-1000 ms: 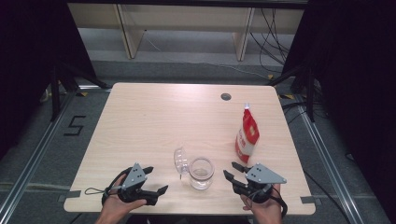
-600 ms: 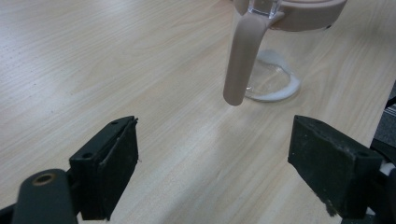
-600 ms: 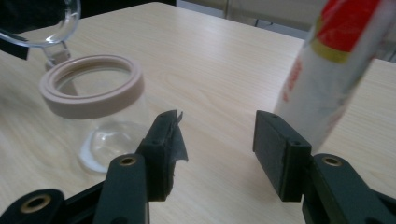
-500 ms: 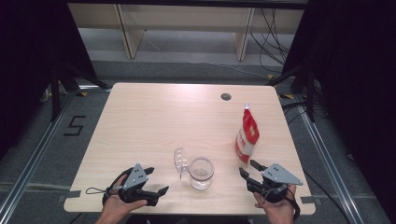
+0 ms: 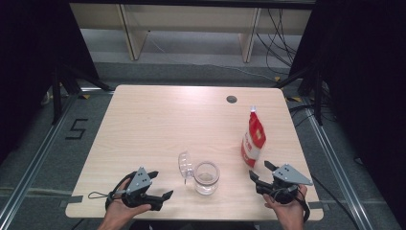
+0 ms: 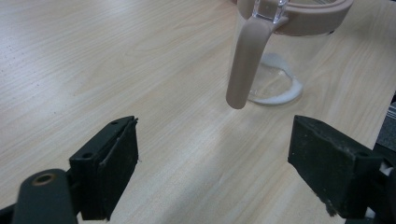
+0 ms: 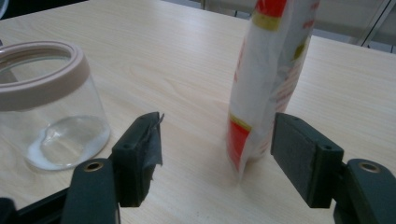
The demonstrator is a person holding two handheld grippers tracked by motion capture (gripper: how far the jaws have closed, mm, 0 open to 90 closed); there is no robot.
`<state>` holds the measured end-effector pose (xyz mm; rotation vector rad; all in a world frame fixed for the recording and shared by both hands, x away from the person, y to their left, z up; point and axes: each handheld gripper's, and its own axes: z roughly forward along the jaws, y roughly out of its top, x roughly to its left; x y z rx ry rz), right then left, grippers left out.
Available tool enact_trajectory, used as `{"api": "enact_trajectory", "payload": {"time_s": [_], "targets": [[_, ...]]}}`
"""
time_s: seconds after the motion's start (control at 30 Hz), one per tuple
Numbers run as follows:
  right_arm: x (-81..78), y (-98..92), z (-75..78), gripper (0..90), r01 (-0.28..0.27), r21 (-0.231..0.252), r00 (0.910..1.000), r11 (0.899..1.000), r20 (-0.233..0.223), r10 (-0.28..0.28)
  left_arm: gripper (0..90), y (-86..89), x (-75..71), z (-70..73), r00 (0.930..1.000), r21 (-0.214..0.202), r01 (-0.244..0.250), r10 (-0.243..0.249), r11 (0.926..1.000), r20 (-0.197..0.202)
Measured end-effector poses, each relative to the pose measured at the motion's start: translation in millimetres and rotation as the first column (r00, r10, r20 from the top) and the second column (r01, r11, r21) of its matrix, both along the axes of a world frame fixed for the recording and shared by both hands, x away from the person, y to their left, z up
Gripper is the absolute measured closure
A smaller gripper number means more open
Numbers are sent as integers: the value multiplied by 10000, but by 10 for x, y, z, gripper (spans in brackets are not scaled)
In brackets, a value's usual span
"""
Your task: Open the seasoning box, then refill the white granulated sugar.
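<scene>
Right gripper (image 5: 261,173): held low near the table's front right edge; its jaws have just been opening and now stand spread, with nothing pinched.
Pouch versus right gripper: the red and white pouch (image 5: 253,139) stands just beyond the jaws; in the right gripper view (image 7: 268,79) its lower part shows in the gap between the pads, nearer the right pad, not pressed by either.
Left gripper (image 5: 160,184): held near the front left edge, jaws spread wide and empty (image 6: 212,172).
Jar versus left gripper: the glass jar (image 5: 206,178) stands just ahead of the left jaws, apart from them.
Jar contents: a thin layer of white powder lies on the bottom (image 7: 70,144); otherwise empty.
Jar look: clear glass, beige rim, a beige clasp (image 6: 245,65) hanging down its side; the clear lid (image 5: 184,165) is swung open to the left.
Pouch look: upright, narrow, top sealed, white with red bands and a yellow stripe.
Table (image 5: 158,124): light wood with a dark grommet (image 5: 231,99) at the far side.
</scene>
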<state>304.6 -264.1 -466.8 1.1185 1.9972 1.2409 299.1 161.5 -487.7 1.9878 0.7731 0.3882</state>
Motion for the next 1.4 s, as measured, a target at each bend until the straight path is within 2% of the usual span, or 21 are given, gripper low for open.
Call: {"api": "enact_trajectory", "payload": {"time_s": [0.1,0.13,0.27,0.3,0.33,0.37,0.4,0.43,0.5,0.6,0.67,0.7,0.8,0.83,0.9,1.13,1.2,1.27,1.33,1.37,1.4], "targets": [[18,-19,-22,302,53,29,9999,10000,-116,-53,157,-8,-7,-10,9996,-182,-188,185,9997,-208],[19,-31,-26,295,150,-116,9999,9998,-48,-151,157,-6,-7,-7,9997,-168,-185,182,9997,-176],[40,-36,-60,273,-38,-8,9998,10000,-189,37,157,4,-9,4,9998,-36,-157,157,9999,-141],[31,-31,-67,269,149,-20,9997,9999,-204,-150,157,10,-3,6,9999,36,-65,66,10000,-82],[60,-46,-80,234,11,-111,10000,9999,-27,-11,157,-1,-11,-2,9996,-138,-177,174,9997,-227],[63,-44,-89,224,12,6,9999,10000,-157,-12,157,-2,-9,-3,9995,-137,-198,195,9997,-260],[46,-40,-88,221,307,111,9990,9995,-328,-304,156,-2,-8,-2,9994,-152,-208,204,9997,-266],[67,-63,-93,220,206,-79,9998,9998,-85,-207,156,-2,-9,-1,9995,-160,-206,202,9997,-255],[70,-66,-107,211,184,98,9994,9998,-284,-181,156,-1,-13,0,9995,-185,-196,191,9996,-261],[80,-71,-116,199,184,85,9995,9998,-267,-182,155,4,-20,7,9995,-163,-220,216,9996,-242],[80,-64,-124,188,179,136,9993,9997,-330,-174,155,0,-17,4,9996,-375,-214,207,9991,-205],[69,-52,-128,182,246,186,9985,9995,-490,-237,155,3,-23,11,9995,-339,-233,226,9992,-214],[84,-64,-135,177,85,237,9991,9997,-415,-76,155,12,-20,24,9998,-249,-201,199,9995,-84],[60,-44,-130,177,327,416,9975,9986,-635,-300,155,19,-10,25,10000,-226,-82,82,9997,-13],[85,-78,-129,173,107,96,9993,9999,-366,-103,155,21,-8,28,10000,-222,-44,44,9997,-29],[107,-85,-141,162,182,170,9995,9997,-276,-177,155,13,-16,25,9999,-201,-171,170,9997,-13],[111,-72,-141,162,244,308,9989,9992,-399,-231,155,10,-22,23,9997,-222,-218,216,9995,-80],[149,-81,-144,159,193,88,9995,9998,-232,-191,155,4,-28,22,9995,-303,-299,295,9991,-147],[145,-64,-146,159,370,131,9988,9992,-324,-366,155,2,-26,23,9995,-328,-297,293,9990,-139],[203,-81,-157,157,272,-143,9996,9995,23,-271,155,-3,-22,18,9997,-292,-198,195,9994,-112],[228,-78,-162,158,266,-30,9996,9996,-125,-266,155,-4,-24,18,9997,-253,-193,190,9995,-118]]}}
